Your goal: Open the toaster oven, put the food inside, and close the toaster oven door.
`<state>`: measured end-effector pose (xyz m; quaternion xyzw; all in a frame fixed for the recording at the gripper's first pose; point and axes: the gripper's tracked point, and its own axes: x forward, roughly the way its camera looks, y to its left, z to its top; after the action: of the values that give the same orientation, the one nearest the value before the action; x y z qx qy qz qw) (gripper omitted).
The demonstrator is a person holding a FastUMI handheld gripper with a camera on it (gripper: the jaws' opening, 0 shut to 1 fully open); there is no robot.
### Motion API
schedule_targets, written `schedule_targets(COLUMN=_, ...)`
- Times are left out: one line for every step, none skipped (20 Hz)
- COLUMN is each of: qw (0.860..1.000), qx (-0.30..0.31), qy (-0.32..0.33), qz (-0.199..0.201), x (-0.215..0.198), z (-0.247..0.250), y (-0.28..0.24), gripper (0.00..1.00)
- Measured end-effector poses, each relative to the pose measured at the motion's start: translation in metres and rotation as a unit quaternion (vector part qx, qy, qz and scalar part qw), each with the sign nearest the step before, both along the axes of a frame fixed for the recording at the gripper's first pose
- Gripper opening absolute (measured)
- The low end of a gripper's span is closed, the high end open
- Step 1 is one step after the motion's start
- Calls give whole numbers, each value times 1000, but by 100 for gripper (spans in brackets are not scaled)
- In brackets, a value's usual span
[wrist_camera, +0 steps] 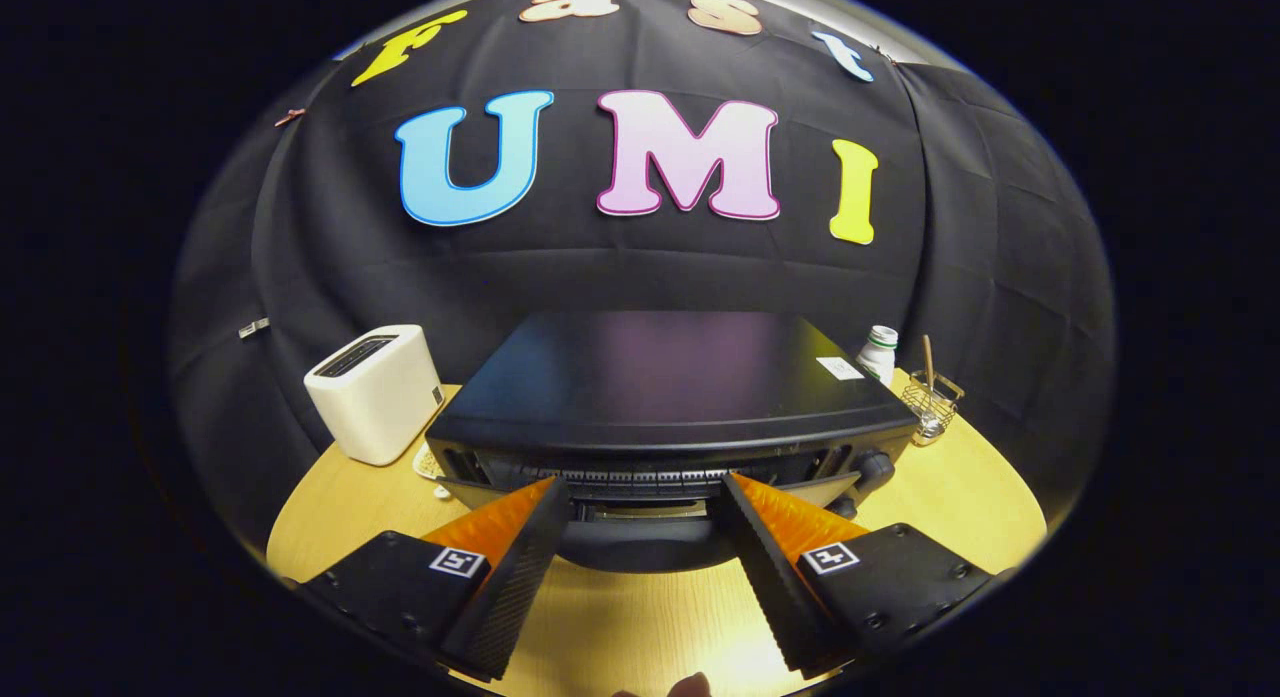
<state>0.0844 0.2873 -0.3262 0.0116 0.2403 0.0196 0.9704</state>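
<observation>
On the wooden table (960,497), at its middle and directly ahead of the gripper: one black toaster oven (670,387), seen from above and in front, its flat top glossy with a faint purplish reflection and a small white sticker (839,368) near its right rear corner. Door (650,497) dropped partway open, its top edge tilted out toward the camera, with a dark curved handle (640,547) below that edge; a row of vent slots runs along the front above it, and a knob (876,467) shows at the right front. The inside of the oven is not readable from this angle.

Gripper (645,492): fingers spread wide apart, gripping nothing, their tips at the front of the oven to either side of the handle; whether the tips touch the door cannot be told.

To the left of the oven, just beside it: one white slot toaster (375,392), upright, slots on top. Behind the right rear corner: one white bottle (878,354) with a green band. Further right, near the table edge: one small wire holder (932,405) with a thin stick standing in it.

Behind everything: black cloth wall (640,267)
</observation>
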Motion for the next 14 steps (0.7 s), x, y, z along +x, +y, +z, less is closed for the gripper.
schedule_targets(qw=1000, qx=-7, qy=2, qz=3, x=-10, z=-5, y=1, gripper=99)
schedule_targets(qw=1000, qx=-13, qy=9, qz=5, x=-20, z=-11, y=0, gripper=99)
schedule_targets(qw=1000, qx=-15, qy=10, qz=6, x=-30, z=-16, y=-1, gripper=99)
schedule_targets(qw=1000, qx=-18, qy=11, qz=8, x=-38, z=-19, y=-1, gripper=99)
schedule_targets(qw=1000, qx=-20, qy=18, qz=10, x=-45, z=-26, y=-1, gripper=99)
schedule_targets(qw=1000, qx=-20, qy=22, qz=10, x=-51, z=-30, y=-2, gripper=99)
schedule_targets(qw=999, qx=-16, qy=33, qz=8, x=-58, z=-37, y=-3, gripper=99)
schedule_targets(qw=999, qx=-11, qy=43, qz=8, x=-64, z=-43, y=-3, gripper=99)
schedule_targets(qw=998, qx=-10, qy=54, qz=10, x=-70, z=-49, y=-2, gripper=100)
schedule_targets(qw=998, qx=-13, qy=59, qz=14, x=-74, z=-54, y=-1, gripper=100)
schedule_targets(qw=998, qx=-16, qy=64, qz=18, x=-78, z=-58, y=-1, gripper=100)
schedule_targets(qw=997, qx=-17, qy=71, qz=21, x=-82, z=-62, y=-1, gripper=100)
schedule_targets(qw=997, qx=-18, qy=78, qz=22, x=-85, z=-66, y=-2, gripper=100)
schedule_targets(qw=996, qx=-16, qy=88, qz=24, x=-89, z=-70, y=-3, gripper=99)
